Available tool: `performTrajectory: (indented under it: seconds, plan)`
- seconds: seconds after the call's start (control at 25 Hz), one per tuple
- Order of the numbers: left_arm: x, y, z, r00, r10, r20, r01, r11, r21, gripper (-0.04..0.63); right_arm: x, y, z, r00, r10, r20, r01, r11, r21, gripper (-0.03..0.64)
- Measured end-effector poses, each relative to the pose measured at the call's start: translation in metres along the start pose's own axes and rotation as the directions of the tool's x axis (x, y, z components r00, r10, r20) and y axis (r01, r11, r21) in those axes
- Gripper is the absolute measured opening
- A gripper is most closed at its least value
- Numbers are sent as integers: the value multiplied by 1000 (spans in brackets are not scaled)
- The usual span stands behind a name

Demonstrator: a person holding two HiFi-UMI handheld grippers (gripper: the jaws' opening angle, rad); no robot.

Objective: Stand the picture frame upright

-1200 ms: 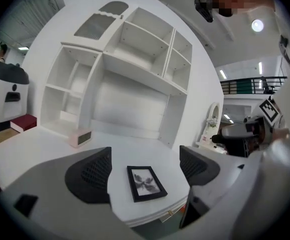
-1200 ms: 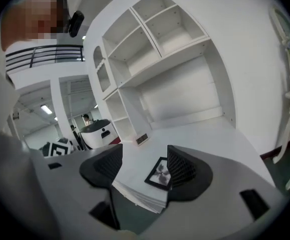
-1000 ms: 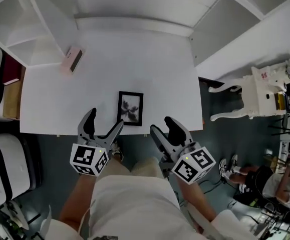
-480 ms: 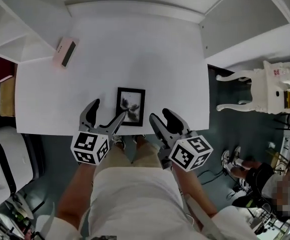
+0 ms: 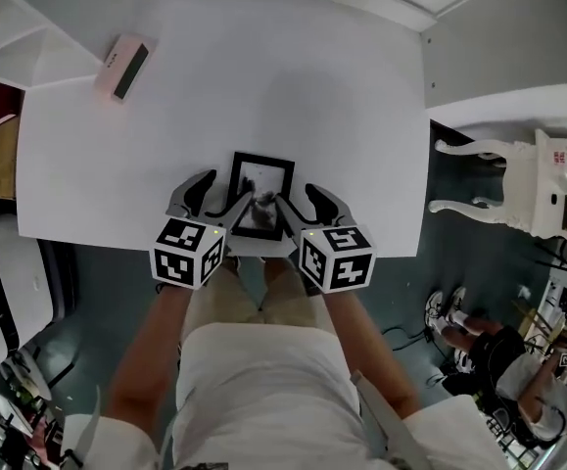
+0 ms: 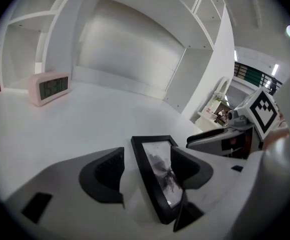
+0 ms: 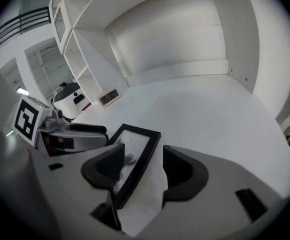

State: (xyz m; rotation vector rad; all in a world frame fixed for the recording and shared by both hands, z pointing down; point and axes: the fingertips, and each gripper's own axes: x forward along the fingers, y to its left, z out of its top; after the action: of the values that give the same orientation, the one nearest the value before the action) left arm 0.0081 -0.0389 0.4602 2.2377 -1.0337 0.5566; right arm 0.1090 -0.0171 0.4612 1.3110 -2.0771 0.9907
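The black picture frame (image 5: 261, 194) lies flat on the white table (image 5: 342, 96), close to its front edge. My left gripper (image 5: 222, 196) straddles the frame's left border (image 6: 150, 179): one finger (image 6: 104, 176) is on the table beside it and the other hangs over the glass. Its jaws have just been closing, but the pads are not pressing on the frame. My right gripper (image 5: 295, 199) straddles the right border (image 7: 139, 156) the same way, open, and its jaws have just opened slightly. In each gripper view the other gripper shows beyond the frame.
A pink digital clock (image 5: 121, 65) (image 6: 49, 88) (image 7: 109, 96) stands at the table's far left. White shelving (image 6: 134, 39) rises behind the table. A white carved stool (image 5: 498, 179) is on the floor to the right. The person's legs are right at the table's front edge.
Both grippers have dropped and moved forward from in front of the table edge to either side of the frame. The left jaws stand narrower than before.
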Motion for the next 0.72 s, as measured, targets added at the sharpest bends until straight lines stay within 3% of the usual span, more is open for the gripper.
performTrajectory:
  seconds: [0.52,0.64,0.72]
  plan:
    - [24,3,-11,993,41,-109,-37,998,42,196,28,-3,-14,998,-60,-28,60,998,-28,216]
    - [30,1,-13,989,68,-128,-61,996,64,183,30,3,-14,999,-51,-18,50,998,-26,158]
    - [32,5,-10,988,96,-118,-91,994,53,176,33,4,-11,999,-51,-3,51,999,-12,158]
